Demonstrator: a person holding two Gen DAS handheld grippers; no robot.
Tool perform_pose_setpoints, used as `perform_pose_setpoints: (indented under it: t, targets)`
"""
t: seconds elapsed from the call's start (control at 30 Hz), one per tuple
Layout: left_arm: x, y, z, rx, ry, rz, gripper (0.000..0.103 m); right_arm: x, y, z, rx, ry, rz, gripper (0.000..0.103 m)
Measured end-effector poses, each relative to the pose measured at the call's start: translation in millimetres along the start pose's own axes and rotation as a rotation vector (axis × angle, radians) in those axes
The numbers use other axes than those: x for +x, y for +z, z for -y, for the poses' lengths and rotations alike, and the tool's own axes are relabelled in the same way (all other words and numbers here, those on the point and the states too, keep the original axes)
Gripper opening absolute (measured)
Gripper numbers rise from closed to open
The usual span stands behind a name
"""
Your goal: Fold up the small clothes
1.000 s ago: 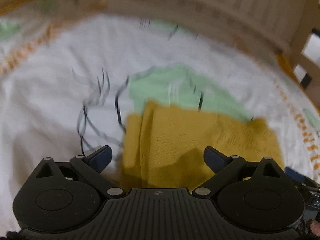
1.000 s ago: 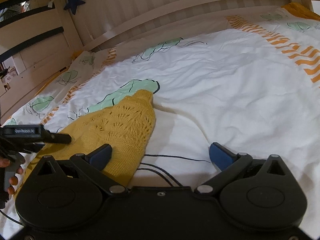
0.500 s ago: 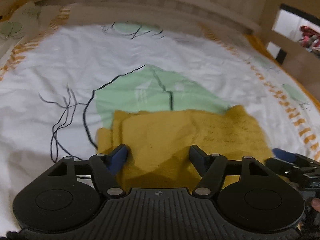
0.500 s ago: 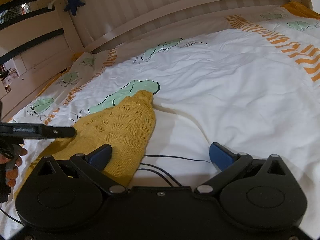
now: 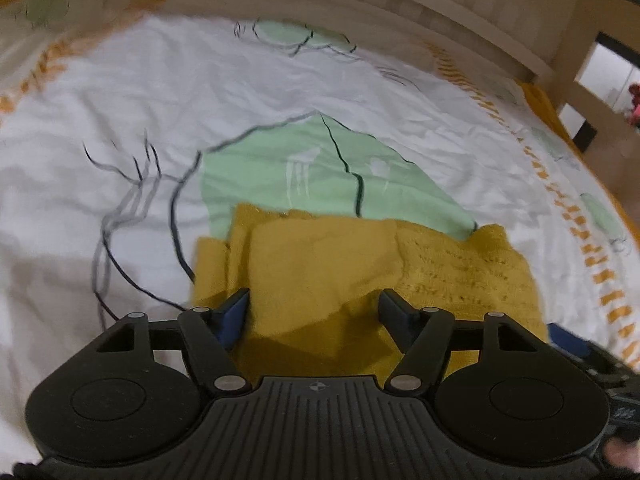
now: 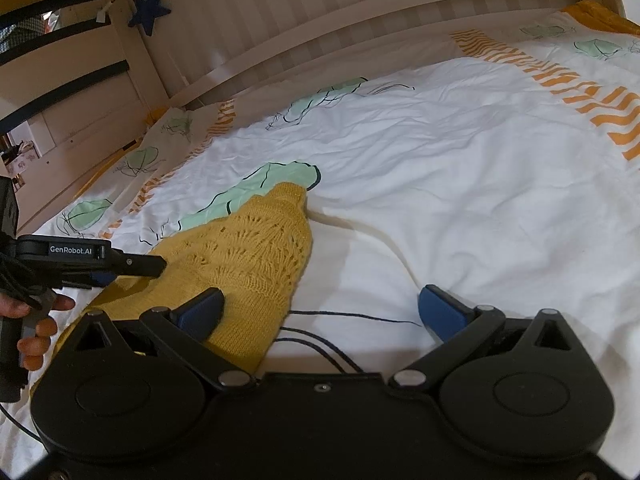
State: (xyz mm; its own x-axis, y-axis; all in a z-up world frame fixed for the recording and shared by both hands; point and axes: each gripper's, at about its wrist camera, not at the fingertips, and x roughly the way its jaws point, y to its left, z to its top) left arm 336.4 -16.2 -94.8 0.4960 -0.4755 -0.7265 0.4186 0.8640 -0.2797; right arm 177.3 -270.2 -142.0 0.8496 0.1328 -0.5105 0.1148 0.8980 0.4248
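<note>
Mustard-yellow knit, a small garment [image 5: 360, 264], lies partly folded on a white duvet cover [image 5: 160, 92] printed with pale green patches, thin black line drawings and orange dashes. Its far edge overlaps one large green patch [image 5: 300, 168]. In the left wrist view the near part of the garment is bunched into several layers, with an openwork lace pattern on the right-hand portion.

The left gripper [image 5: 314, 304] points down at this bunched near edge. Its jaws stand about half closed, with a raised flap of the knit filling the gap between them. Both blue pads appear to lie against the fabric, 1 on each side, and a shadow sits under the lifted edge.

From the right wrist view the same garment [image 6: 248, 248] tapers to a rounded end that touches the green patch, while its wider end runs under the left gripper [image 6: 152, 266] at the frame's left side. A hand [image 6: 36, 332] wraps the handle of that tool.

The right gripper [image 6: 320, 308] is spread wide and grips nothing. Its left pad rests over the garment's near edge, and its right pad is over bare white cover, well apart from the knit.

Pale wooden slats of a bed rail [image 6: 360, 4] rise behind the bedding, and a dark blue star [image 6: 150, 10] hangs from a post.
</note>
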Motion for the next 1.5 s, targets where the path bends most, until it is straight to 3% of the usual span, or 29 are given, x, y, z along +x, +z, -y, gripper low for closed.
perform_pose_setpoints:
  t: [0.1,0.17,0.23,0.27,0.43,0.53,0.73,0.9,0.97,1.03,1.17,1.4,1.5]
  targets:
    - [0.1,1.5,-4.8,-0.031,-0.012,0.002,0.062,0.1,0.0,0.2,0.003,0.002,0.001,0.103]
    - [-2.6,1.7,-6.3,-0.054,0.011,0.023,0.035,0.5,0.1,0.5,0.005,0.004,0.002,0.103]
    - [-5.9,1.3,-5.6,-0.062,0.039,0.039,0.017,0.5,-0.2,1.4,0.01,0.008,0.004,0.103]
    - [-8.9,0.3,-4.7,-0.06,0.029,0.058,0.013,0.7,0.0,1.9,0.012,0.01,0.005,0.103]
    - [-24.2,-4.2,11.3,0.018,0.093,0.125,0.01,-0.1,-0.3,3.7,0.019,0.016,0.008,0.103]
    - [-33.2,-5.7,6.1,-0.032,0.15,0.183,0.006,-0.4,-0.5,4.6,0.022,0.02,0.01,0.103]
    - [-17.1,-4.9,-10.7,-0.034,0.278,0.106,0.005,-0.3,-0.3,4.9,0.023,0.022,0.01,0.103]
    - [-34.3,-9.3,-26.4,-0.093,0.233,0.089,0.01,-0.9,0.1,5.9,0.03,0.029,0.012,0.103]
    - [-46.3,-12.6,-25.0,-0.076,0.21,0.083,0.036,-0.8,0.4,6.0,0.034,0.032,0.013,0.103]
    - [-59.6,-17.2,-21.0,-0.049,0.189,0.082,0.051,-0.7,0.5,6.5,0.036,0.034,0.013,0.103]
    - [-81.8,-32.7,-13.5,-0.037,0.104,0.053,0.066,-1.2,0.4,7.3,0.04,0.037,0.013,0.103]
    - [-92.7,-70.0,2.2,-0.019,0.03,-0.035,0.067,-2.3,1.9,11.0,0.066,0.057,0.012,0.103]
    - [-87.4,-81.4,3.6,-0.028,0.045,-0.051,0.067,-2.7,2.4,12.1,0.074,0.063,0.012,0.103]
